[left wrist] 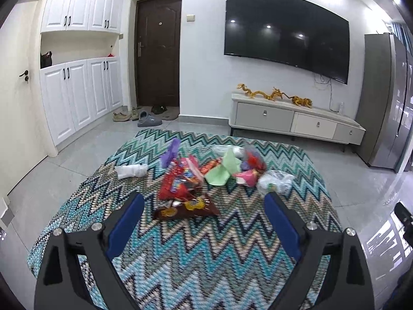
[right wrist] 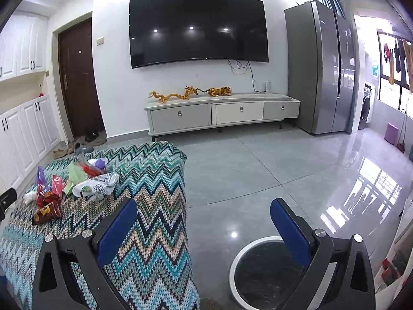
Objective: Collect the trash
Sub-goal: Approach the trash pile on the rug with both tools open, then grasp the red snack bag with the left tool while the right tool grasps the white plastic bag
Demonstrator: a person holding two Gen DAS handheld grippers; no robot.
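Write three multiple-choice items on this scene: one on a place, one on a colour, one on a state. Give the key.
1. Where does the trash pile lie?
A. on the zigzag cloth
B. on the TV stand
C. in the bin

2. What colour are the claw pads?
A. red
B. blue
C. white

3. How is the left claw?
A. shut on a wrapper
B. open, holding nothing
C. out of view

Key: A, wrappers rest on the patterned cloth; B, both pads show blue; B, its fingers stand wide apart with nothing between.
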